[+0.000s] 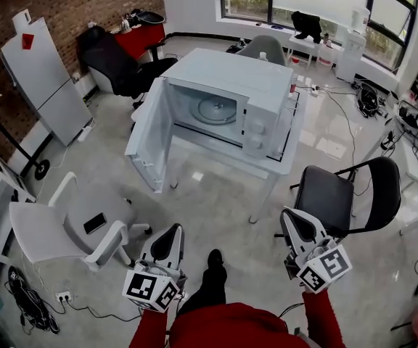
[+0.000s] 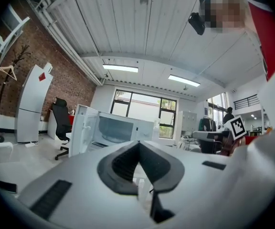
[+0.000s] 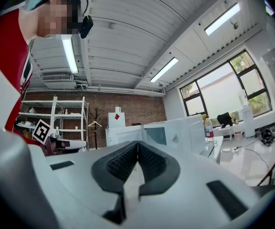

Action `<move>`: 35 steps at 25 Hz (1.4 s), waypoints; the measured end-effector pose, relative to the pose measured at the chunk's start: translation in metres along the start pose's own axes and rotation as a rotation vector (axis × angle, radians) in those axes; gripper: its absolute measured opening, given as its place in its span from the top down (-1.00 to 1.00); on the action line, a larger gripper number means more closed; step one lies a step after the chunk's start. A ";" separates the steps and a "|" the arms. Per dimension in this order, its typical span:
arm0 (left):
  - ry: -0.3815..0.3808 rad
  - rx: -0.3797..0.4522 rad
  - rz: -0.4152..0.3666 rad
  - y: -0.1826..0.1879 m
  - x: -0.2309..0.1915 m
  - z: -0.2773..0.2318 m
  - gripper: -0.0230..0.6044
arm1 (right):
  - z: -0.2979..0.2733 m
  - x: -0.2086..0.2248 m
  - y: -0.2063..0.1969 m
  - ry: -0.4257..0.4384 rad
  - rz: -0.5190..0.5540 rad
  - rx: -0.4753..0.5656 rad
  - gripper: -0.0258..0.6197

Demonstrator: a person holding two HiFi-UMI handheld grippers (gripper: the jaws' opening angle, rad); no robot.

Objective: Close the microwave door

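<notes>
A white microwave stands on a white table in the middle of the room. Its door hangs wide open to the left, and the glass turntable inside shows. Both grippers are held low and near me, well short of the microwave. The left gripper is shut with nothing in it, and so is the right gripper. In the left gripper view the shut jaws point toward the microwave and its open door. The right gripper view shows the right gripper below the microwave.
A white office chair with a dark phone on its seat stands at my left. A black chair is at my right, by the table's corner. A black office chair and a white cabinet stand by the brick wall.
</notes>
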State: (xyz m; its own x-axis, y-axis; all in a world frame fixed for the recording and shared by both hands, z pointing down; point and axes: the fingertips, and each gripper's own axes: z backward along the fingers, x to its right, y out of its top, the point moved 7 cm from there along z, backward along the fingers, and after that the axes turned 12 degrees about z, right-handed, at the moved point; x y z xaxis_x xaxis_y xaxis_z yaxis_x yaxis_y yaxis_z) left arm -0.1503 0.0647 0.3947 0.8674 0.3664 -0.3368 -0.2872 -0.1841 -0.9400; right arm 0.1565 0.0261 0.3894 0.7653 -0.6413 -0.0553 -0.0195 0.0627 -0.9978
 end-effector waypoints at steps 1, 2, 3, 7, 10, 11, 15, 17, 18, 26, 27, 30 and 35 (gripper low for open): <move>-0.004 -0.003 0.004 0.003 -0.007 -0.012 0.90 | -0.012 0.007 0.001 -0.003 0.003 -0.007 0.88; -0.009 -0.007 0.008 0.008 -0.013 -0.025 0.90 | -0.024 0.015 0.003 -0.008 0.005 -0.011 0.88; -0.016 -0.011 0.011 0.012 -0.020 -0.038 0.90 | -0.036 0.023 0.005 -0.012 0.007 -0.012 0.88; -0.056 -0.030 0.024 0.024 -0.037 -0.081 0.90 | -0.083 0.053 0.016 -0.023 0.035 -0.004 0.88; -0.075 -0.041 0.042 0.030 -0.047 -0.109 0.90 | -0.117 0.075 0.026 -0.044 0.058 0.014 0.88; -0.089 -0.044 0.043 0.032 -0.048 -0.118 0.90 | -0.127 0.082 0.029 -0.052 0.068 0.020 0.88; -0.197 -0.053 0.001 0.048 -0.025 -0.141 0.90 | -0.144 0.120 0.045 -0.085 0.105 0.041 0.88; -0.265 -0.025 -0.009 0.073 -0.003 -0.144 0.90 | -0.142 0.140 0.056 -0.102 0.114 0.045 0.88; -0.289 0.004 -0.001 0.090 0.008 -0.143 0.90 | -0.140 0.150 0.062 -0.111 0.121 0.042 0.88; 0.027 0.290 -0.129 0.194 -0.069 -0.073 0.90 | -0.154 0.186 0.069 -0.147 0.150 0.015 0.88; 0.118 0.292 -0.145 0.192 -0.089 -0.059 0.90 | -0.154 0.187 0.067 -0.149 0.153 0.011 0.88; 0.338 0.208 -0.178 0.165 -0.148 -0.034 0.90 | -0.158 0.196 0.067 -0.153 0.167 0.005 0.88; 0.439 0.013 -0.137 0.087 -0.196 -0.036 0.90 | -0.168 0.208 0.068 -0.138 0.188 -0.013 0.88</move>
State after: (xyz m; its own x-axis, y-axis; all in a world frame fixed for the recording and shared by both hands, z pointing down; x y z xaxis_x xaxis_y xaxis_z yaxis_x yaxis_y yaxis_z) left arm -0.3311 -0.0561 0.3807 0.9869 -0.0347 -0.1573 -0.1608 -0.1487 -0.9757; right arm 0.2058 -0.2316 0.3038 0.8283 -0.5085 -0.2353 -0.1773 0.1605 -0.9710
